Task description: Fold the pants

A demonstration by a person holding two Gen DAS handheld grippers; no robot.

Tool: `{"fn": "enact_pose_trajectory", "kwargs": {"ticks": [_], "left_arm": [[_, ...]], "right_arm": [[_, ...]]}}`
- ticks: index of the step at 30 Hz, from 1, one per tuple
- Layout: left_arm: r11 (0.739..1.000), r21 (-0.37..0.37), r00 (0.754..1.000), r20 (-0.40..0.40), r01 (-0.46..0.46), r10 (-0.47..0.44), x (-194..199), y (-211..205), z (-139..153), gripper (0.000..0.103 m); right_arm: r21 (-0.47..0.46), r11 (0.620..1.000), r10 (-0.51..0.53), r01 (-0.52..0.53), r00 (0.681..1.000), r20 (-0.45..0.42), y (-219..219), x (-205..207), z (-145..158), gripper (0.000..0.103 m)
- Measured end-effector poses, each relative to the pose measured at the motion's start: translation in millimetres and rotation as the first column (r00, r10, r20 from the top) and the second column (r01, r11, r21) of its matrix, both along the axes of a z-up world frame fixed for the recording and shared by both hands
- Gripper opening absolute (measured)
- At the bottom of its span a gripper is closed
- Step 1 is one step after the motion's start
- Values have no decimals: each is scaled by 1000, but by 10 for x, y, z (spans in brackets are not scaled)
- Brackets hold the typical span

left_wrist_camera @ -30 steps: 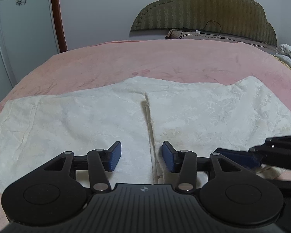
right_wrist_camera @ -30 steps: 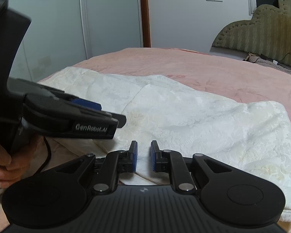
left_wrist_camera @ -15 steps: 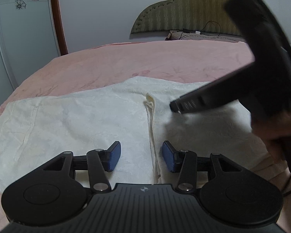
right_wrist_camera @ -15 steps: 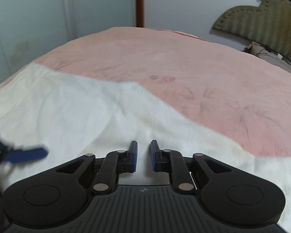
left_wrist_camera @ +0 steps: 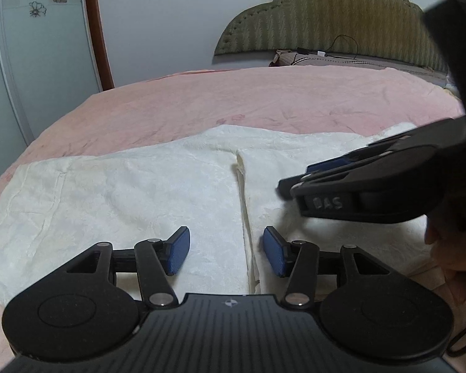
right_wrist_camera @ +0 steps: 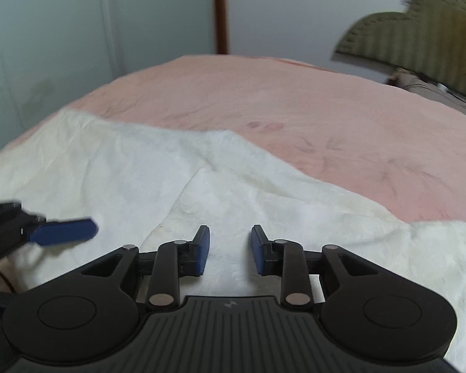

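Note:
White pants [left_wrist_camera: 158,186] lie flat on the pink bed, with a folded layer on the right whose edge [left_wrist_camera: 244,205] runs toward me. My left gripper [left_wrist_camera: 226,250] is open and empty, low over the near edge, straddling that fold edge. My right gripper [right_wrist_camera: 227,248] is open and empty above the folded layer [right_wrist_camera: 264,199]. It also shows in the left wrist view [left_wrist_camera: 357,183], hovering over the right half. One blue pad of the left gripper [right_wrist_camera: 62,234] shows at the left of the right wrist view.
The pink bedspread [left_wrist_camera: 264,102] extends far beyond the pants. A green padded headboard [left_wrist_camera: 326,18] and pillows with a cable [left_wrist_camera: 320,57] stand at the back. A wardrobe door [left_wrist_camera: 31,46] and wooden post [left_wrist_camera: 98,31] are at the left.
My right gripper has swung up and over the folded right half and its jaws have opened. The left gripper has stayed open in place.

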State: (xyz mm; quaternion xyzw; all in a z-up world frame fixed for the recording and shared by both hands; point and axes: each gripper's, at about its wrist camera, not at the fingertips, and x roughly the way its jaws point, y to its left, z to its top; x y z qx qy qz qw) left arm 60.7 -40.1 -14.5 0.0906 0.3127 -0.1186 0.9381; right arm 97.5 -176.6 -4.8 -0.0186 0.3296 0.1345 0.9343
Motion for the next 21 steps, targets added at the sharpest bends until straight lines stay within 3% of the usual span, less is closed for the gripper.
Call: {"fn": "enact_pose_trajectory", "kwargs": {"ticks": [5, 10, 14, 16, 18, 19, 21], "left_arm": [[1000, -6, 1000, 5, 9, -9, -61, 60, 66, 61], [997, 69, 995, 100, -16, 9, -213, 91, 108, 67], [997, 56, 995, 85, -49, 44, -176, 190, 75, 71], [997, 39, 997, 48, -68, 66, -128, 242, 21, 71], [997, 17, 996, 21, -82, 81, -99, 293, -35, 72], [996, 11, 996, 23, -86, 85, -103, 306, -55, 74], [995, 18, 995, 44, -94, 93, -110, 323, -80, 82]], "right_arm": [[-45, 999, -20, 24, 995, 97, 37, -402, 77, 29], [-53, 997, -47, 53, 993, 111, -32, -594, 99, 29], [-50, 995, -83, 89, 990, 110, -76, -665, 45, 30], [-47, 994, -91, 96, 992, 93, -88, -676, -2, 41], [-51, 994, -95, 99, 993, 76, -97, -708, -94, 93], [-56, 993, -96, 100, 993, 69, -86, -712, -140, 102], [-58, 990, -125, 130, 989, 85, -64, -745, -212, 103]]}}
